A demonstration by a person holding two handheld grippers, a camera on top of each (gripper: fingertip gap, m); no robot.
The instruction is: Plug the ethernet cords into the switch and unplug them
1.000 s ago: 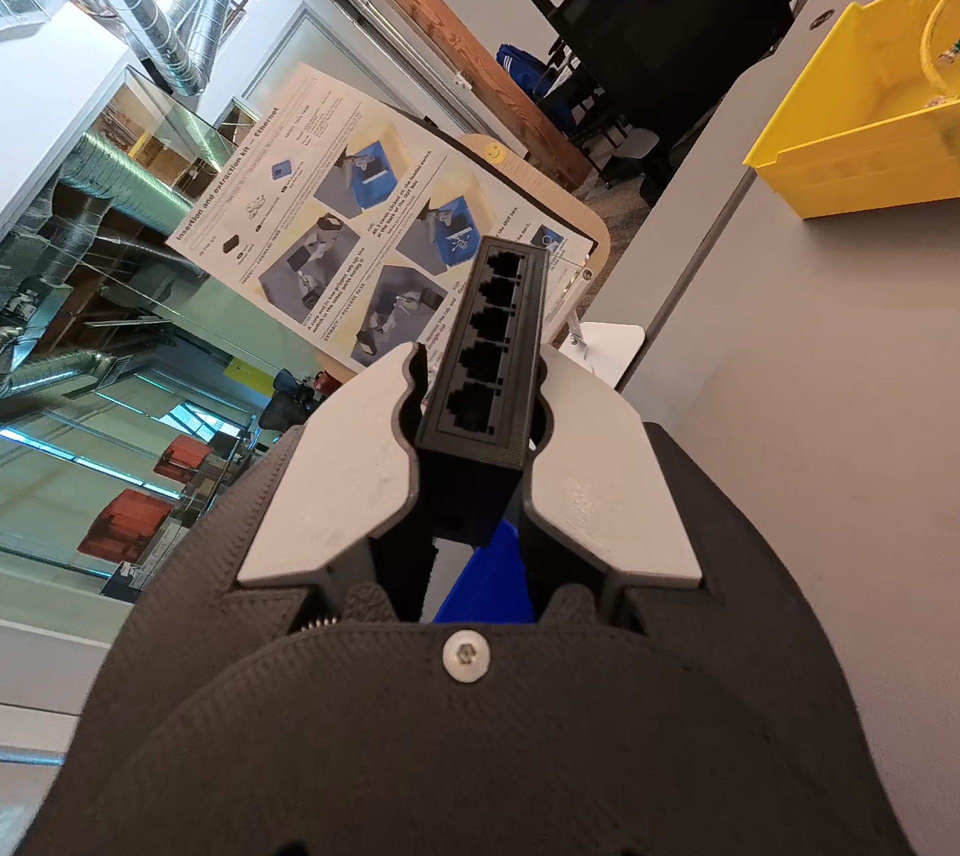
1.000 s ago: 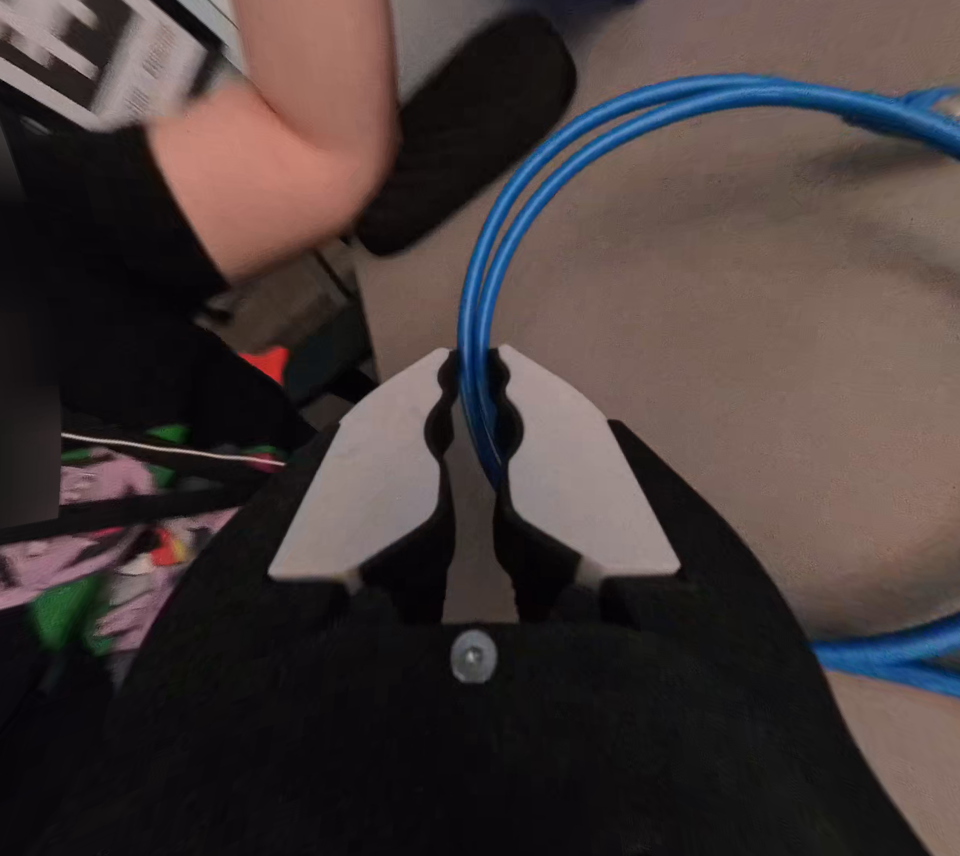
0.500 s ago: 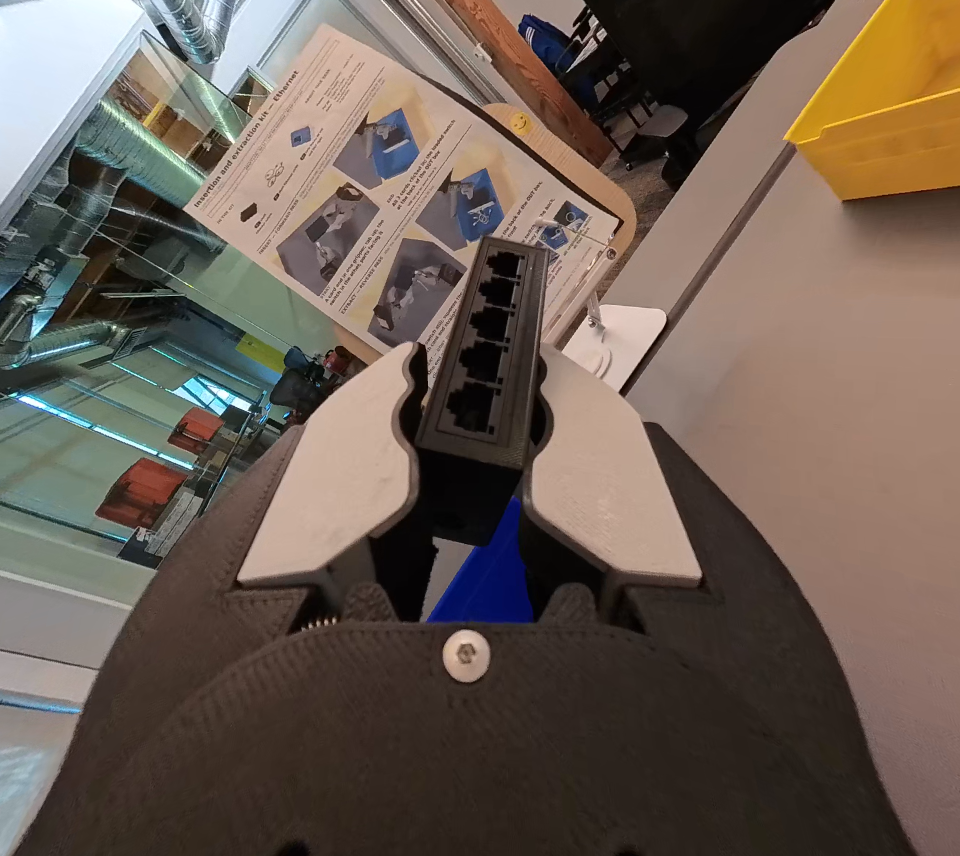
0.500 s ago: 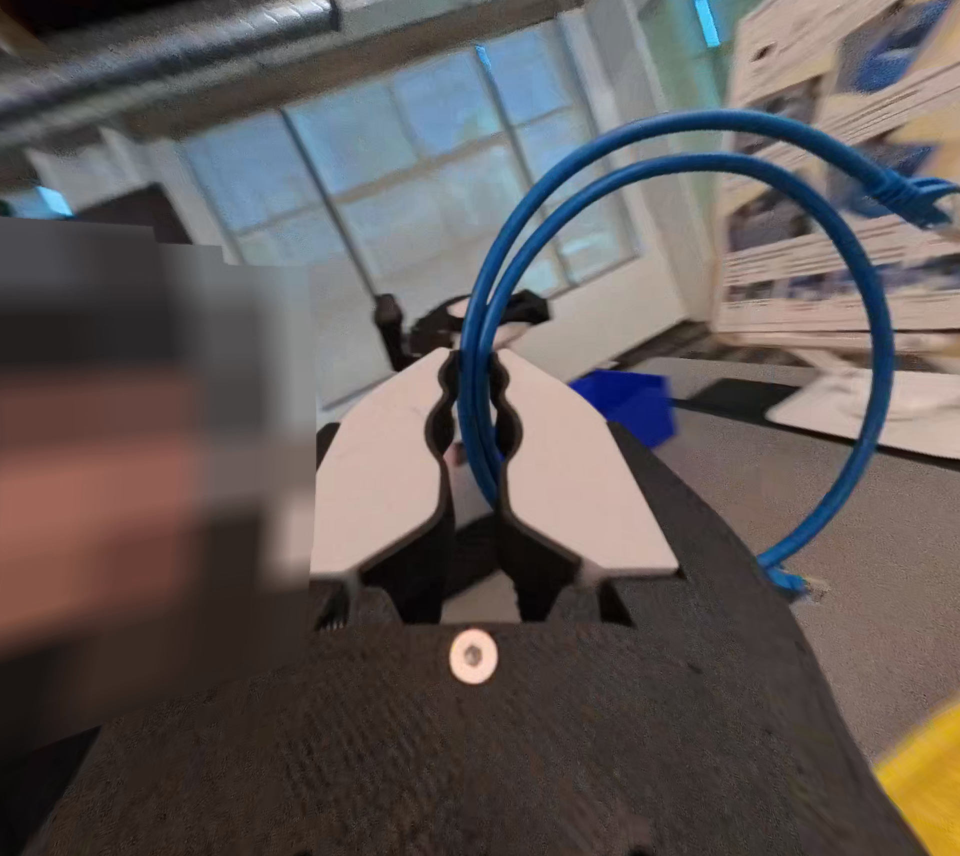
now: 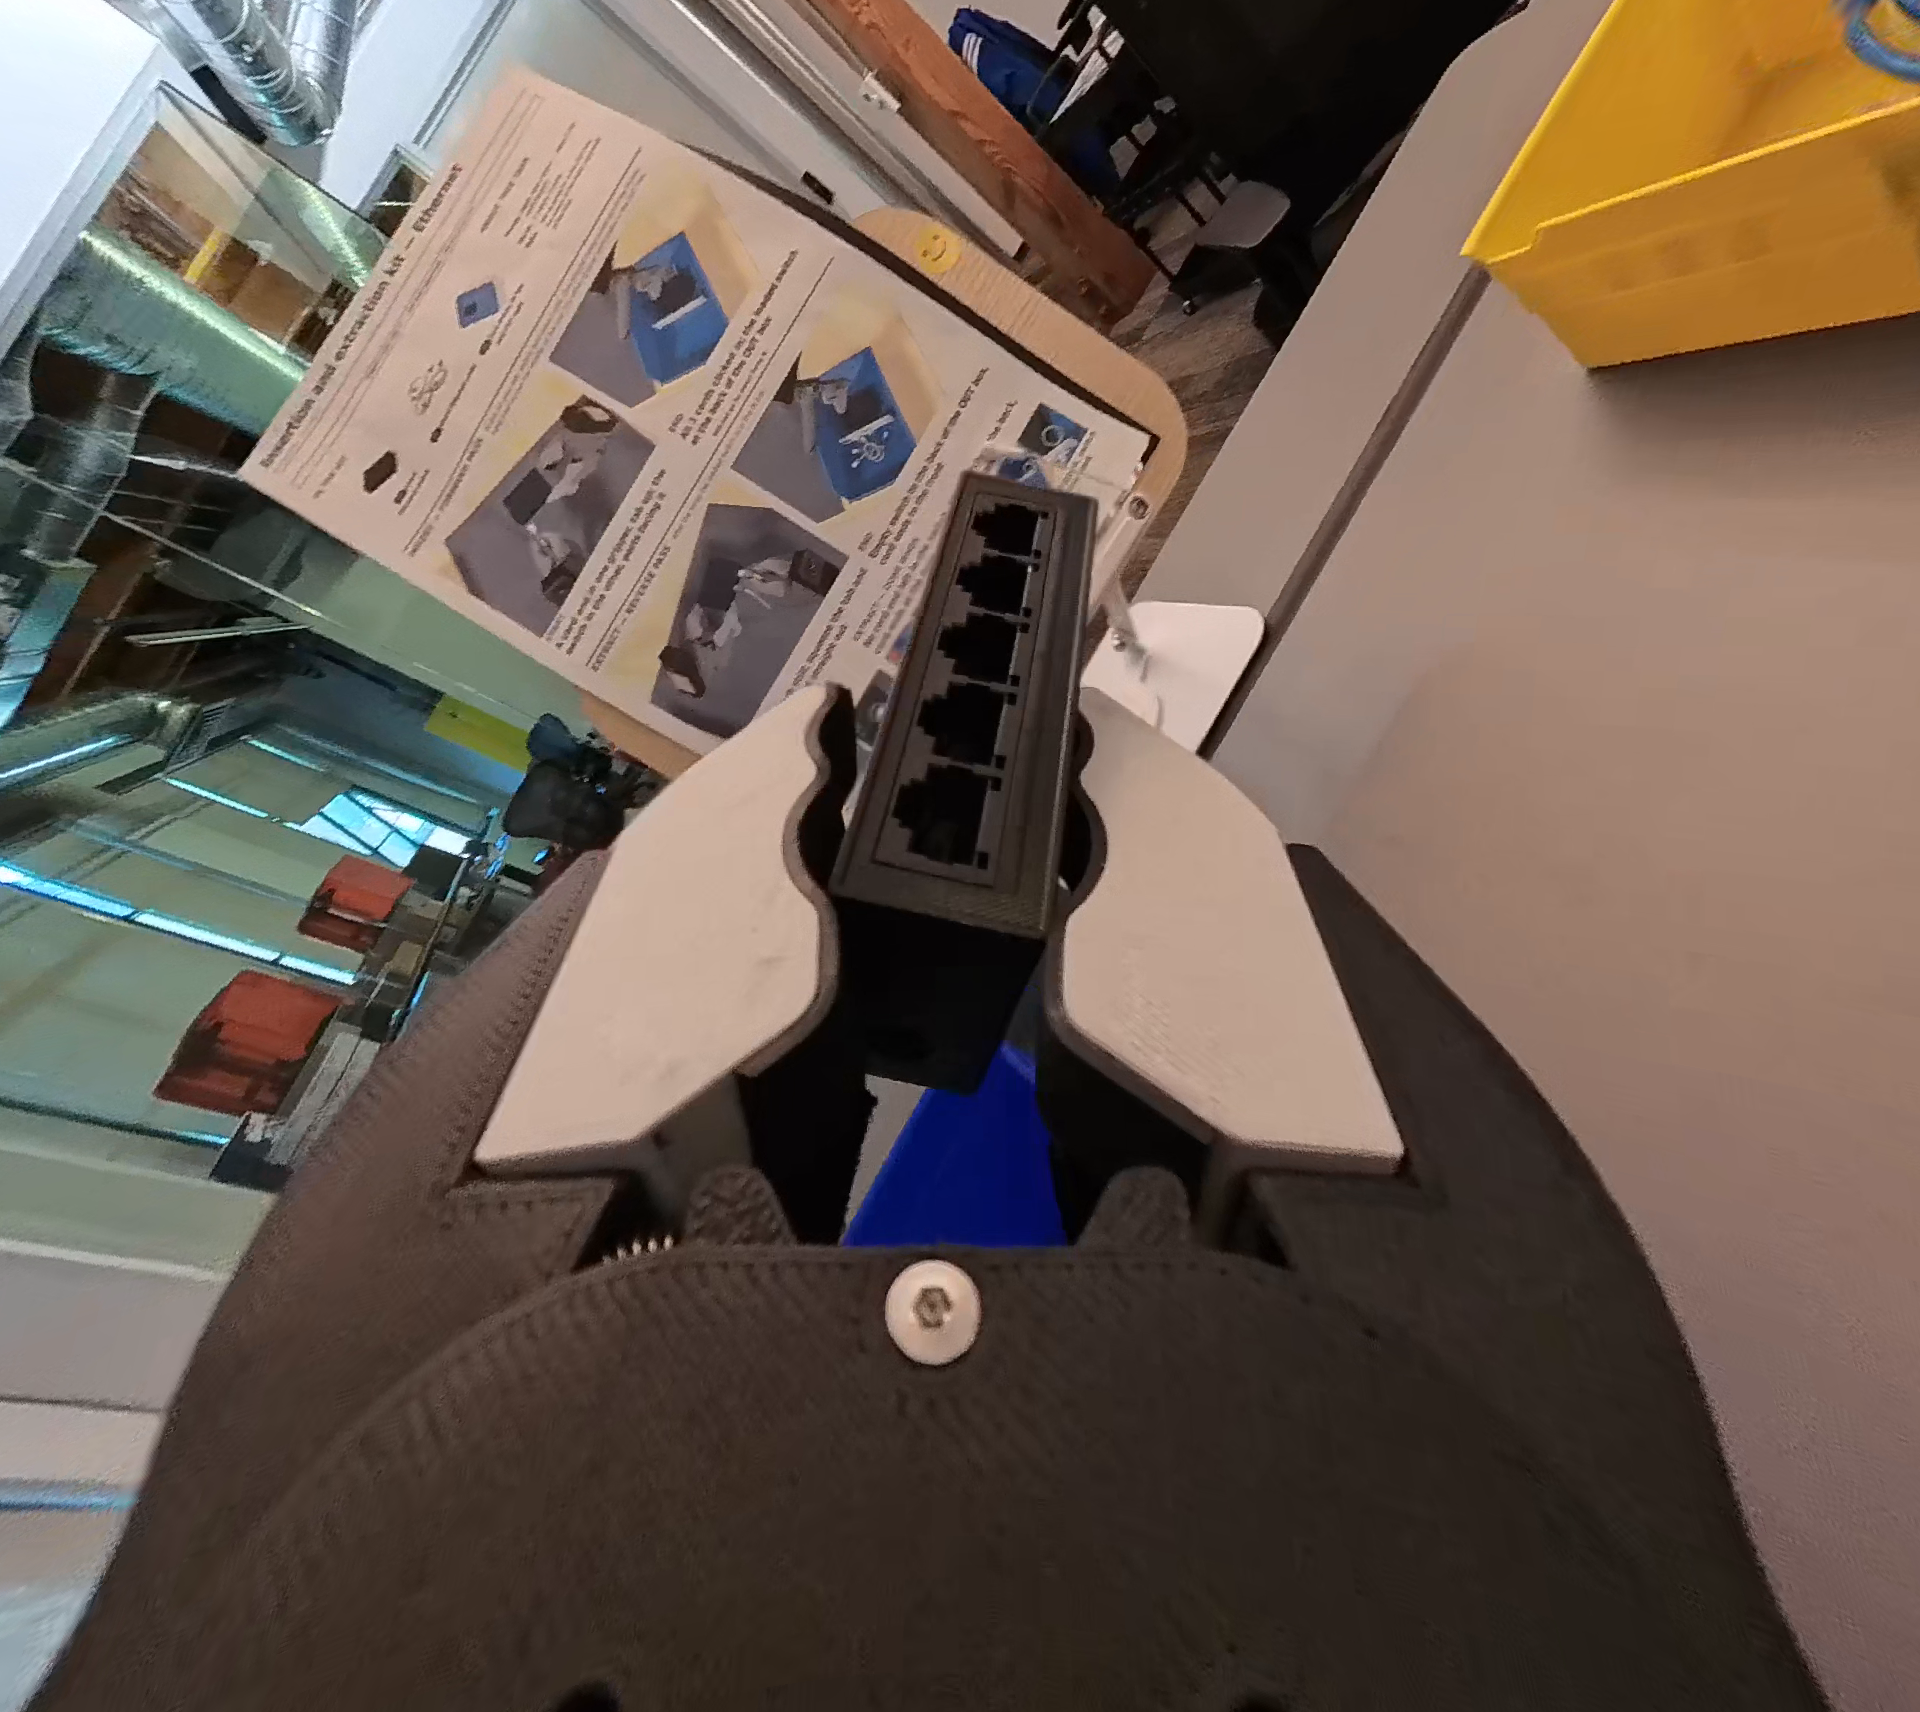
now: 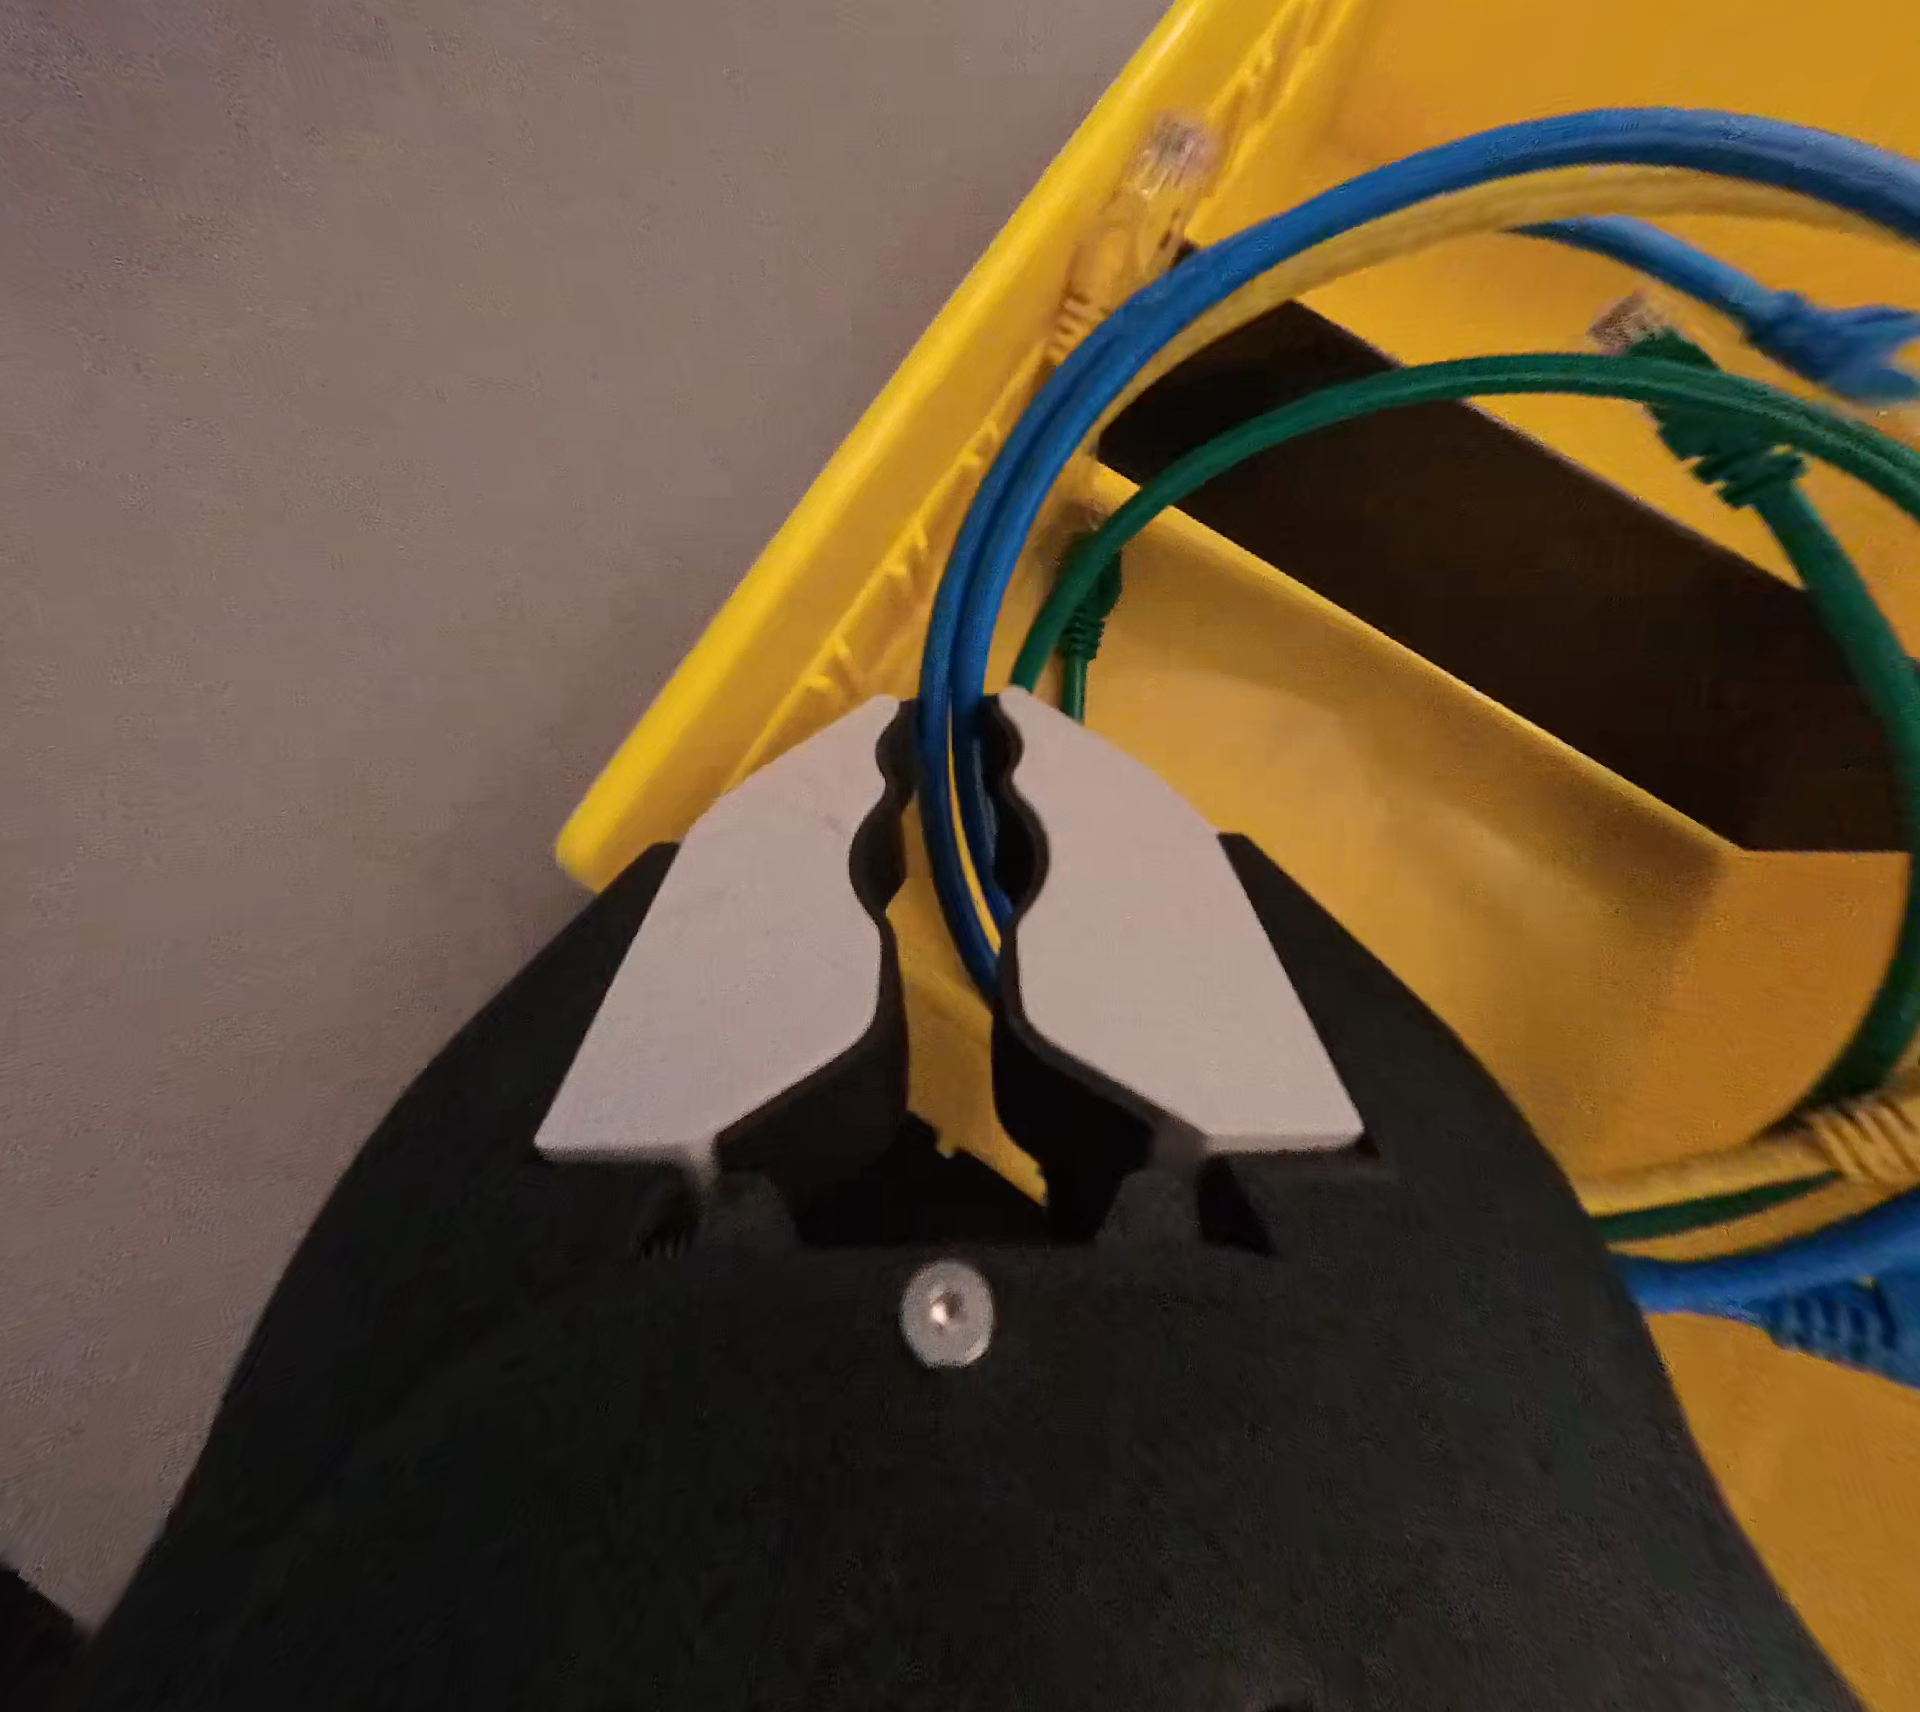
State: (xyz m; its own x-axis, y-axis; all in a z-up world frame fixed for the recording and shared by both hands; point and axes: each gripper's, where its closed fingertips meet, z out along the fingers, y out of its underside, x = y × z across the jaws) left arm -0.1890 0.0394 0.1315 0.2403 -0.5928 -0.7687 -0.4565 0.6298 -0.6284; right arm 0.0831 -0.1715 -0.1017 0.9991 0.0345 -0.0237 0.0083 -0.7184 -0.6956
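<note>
My left gripper (image 5: 951, 789) clamps the rigid switch (image 5: 971, 727) aloft, right gripper (image 6: 951, 789) pinches the springy blue cord (image 6: 1039, 457) mid-loop over the yellow bin (image 6: 1039, 260); better hold: behind plug.

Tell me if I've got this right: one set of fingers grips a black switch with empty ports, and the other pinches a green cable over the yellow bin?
Nearly. The pinched cable is blue, not green: in the right wrist view the right gripper is shut on the blue cable over the yellow bin, while the green cable lies loose inside. The left gripper does grip the black switch, ports empty.
</note>
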